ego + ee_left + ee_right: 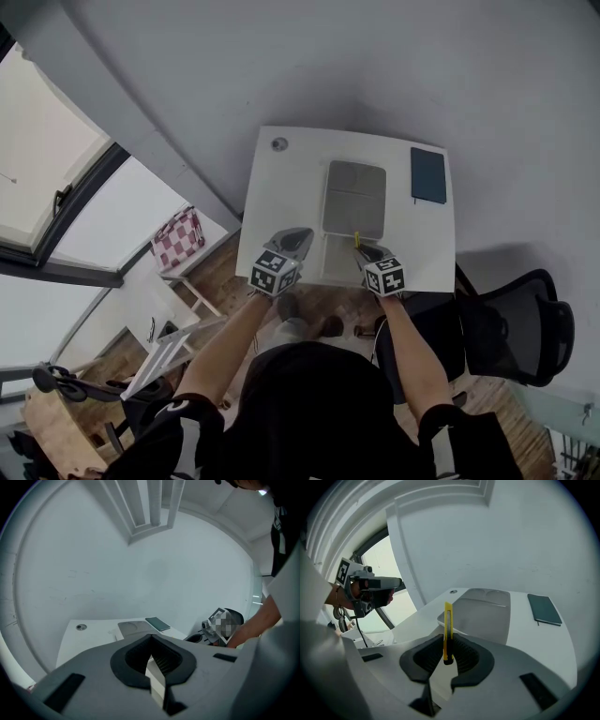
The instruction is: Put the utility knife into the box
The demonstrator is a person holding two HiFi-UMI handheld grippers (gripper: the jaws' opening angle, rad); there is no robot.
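- The right claw (448,645) is clenched on the yellow utility knife (447,620). It grips the knife's lower end, so the body stands upright above the pads.
- In the head view the knife (357,241) hangs at the near edge of the grey box (354,197). The box lies at 12 o'clock from the claw, in the middle of the white counter (291,187).
- The left claw (151,654) looks closed on nothing and sits at 9 o'clock from the right one, beside the box and not touching it.
- The step in hand seems to be carrying the knife over and lowering it into the box.
- To do it well, move the knife toward 12 o'clock until it is clearly over the box floor, inside the rim.
- Tip the claw so the knife lies flat, bring it low, and only then let go, so it neither bounces out nor stays propped on the rim.
- Stay clear of the dark notebook (428,175) at 2 o'clock.
- If the box slides, the left claw could steady its near wall.
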